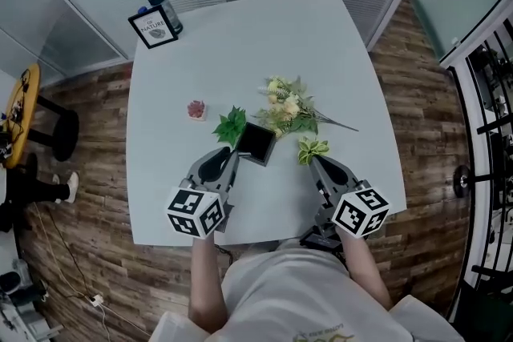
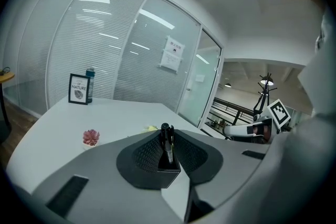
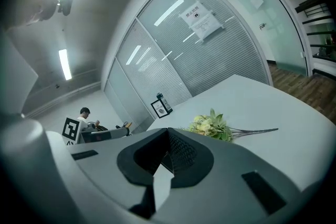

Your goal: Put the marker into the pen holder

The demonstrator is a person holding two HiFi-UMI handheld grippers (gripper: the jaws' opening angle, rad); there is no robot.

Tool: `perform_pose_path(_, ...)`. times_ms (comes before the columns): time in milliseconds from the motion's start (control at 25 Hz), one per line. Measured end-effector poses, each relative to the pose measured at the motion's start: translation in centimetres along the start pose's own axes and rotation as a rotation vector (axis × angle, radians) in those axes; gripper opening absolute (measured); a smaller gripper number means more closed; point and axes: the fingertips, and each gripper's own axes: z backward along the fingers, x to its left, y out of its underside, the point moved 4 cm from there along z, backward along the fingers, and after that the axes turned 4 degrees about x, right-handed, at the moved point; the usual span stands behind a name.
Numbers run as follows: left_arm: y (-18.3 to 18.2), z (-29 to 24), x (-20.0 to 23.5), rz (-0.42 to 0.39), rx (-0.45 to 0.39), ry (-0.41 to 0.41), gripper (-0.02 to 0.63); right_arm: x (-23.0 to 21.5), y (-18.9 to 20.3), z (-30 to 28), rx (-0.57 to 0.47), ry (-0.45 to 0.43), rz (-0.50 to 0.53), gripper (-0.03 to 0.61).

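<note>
My left gripper [image 1: 234, 157] is shut on a black marker [image 2: 165, 129], which stands upright between the jaws in the left gripper view. In that view the gripper [image 2: 168, 140] hides the table right ahead. The square black pen holder [image 1: 256, 143] stands on the white table [image 1: 240, 52], just right of the left gripper's tips. It cannot be seen in either gripper view. My right gripper [image 1: 314, 161] hovers to the holder's right, by a small green sprig [image 1: 312, 148]. Its jaws [image 3: 168, 135] are shut with nothing between them.
A bunch of artificial flowers [image 1: 290, 111] lies behind the holder, with a green leaf [image 1: 231, 125] and a small pink potted plant [image 1: 196, 109] to its left. A framed "NATURE" sign [image 1: 154, 27] and a can [image 1: 165, 9] stand at the far left corner.
</note>
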Motion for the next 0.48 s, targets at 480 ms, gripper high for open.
perform_pose_path(480, 1.0, -2.4, 1.4, -0.012, 0.047, -0.044, 0.069, -1.7, -0.2, -1.4, 0.034, -0.003, -0.006, 0.016)
